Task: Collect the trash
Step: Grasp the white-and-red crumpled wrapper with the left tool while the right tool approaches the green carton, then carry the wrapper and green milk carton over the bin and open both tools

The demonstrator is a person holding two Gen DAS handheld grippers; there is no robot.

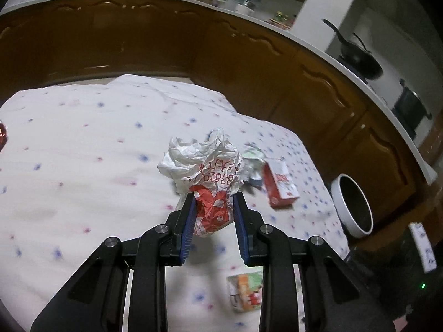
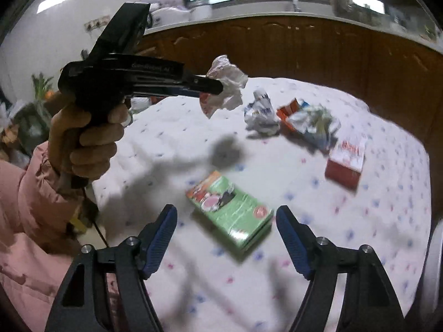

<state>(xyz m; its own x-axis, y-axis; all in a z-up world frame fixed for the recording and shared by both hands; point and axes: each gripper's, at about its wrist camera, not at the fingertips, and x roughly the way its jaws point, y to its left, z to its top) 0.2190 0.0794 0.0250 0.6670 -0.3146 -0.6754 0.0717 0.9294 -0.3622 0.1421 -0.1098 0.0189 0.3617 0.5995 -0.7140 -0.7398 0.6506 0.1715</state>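
Kitchen setting, wooden cabinets behind a table (image 1: 69, 144) under a white dotted cloth.

Left wrist view: left gripper (image 1: 213, 215) has its fingers closed narrow on a crumpled white-and-red wrapper (image 1: 205, 171), mid frame, lifted clear of the cloth. Right of it, one red-and-white carton (image 1: 279, 184) lying flat, with some crumpled paper (image 1: 253, 160) just behind it, blurred. Lower centre, one green-orange carton (image 1: 245, 293) partly behind the gripper. At right, off the table edge, a white-rimmed bin (image 1: 353, 207), inside dark, contents not readable. One red scrap at far left edge, unclear.

Right wrist view: right gripper (image 2: 225, 238) fingers spread wide, holding nothing, lower frame, hovering over the green carton (image 2: 231, 210), which lies flat between the fingertips in the picture. Upper left, left gripper (image 2: 210, 85) in a hand (image 2: 85, 141), wrapper (image 2: 225, 85) pinched at its tip above the cloth. Upper right: two crumpled paper balls, one white-blue (image 2: 261, 113), one multicoloured (image 2: 314, 127), touching; red carton (image 2: 346, 160) near them.

Count: 1 wrapper held, 2 paper balls, 2 cartons on the table.

Progress, my guess: early. One piece is in the air and not binned; four are left on the cloth.
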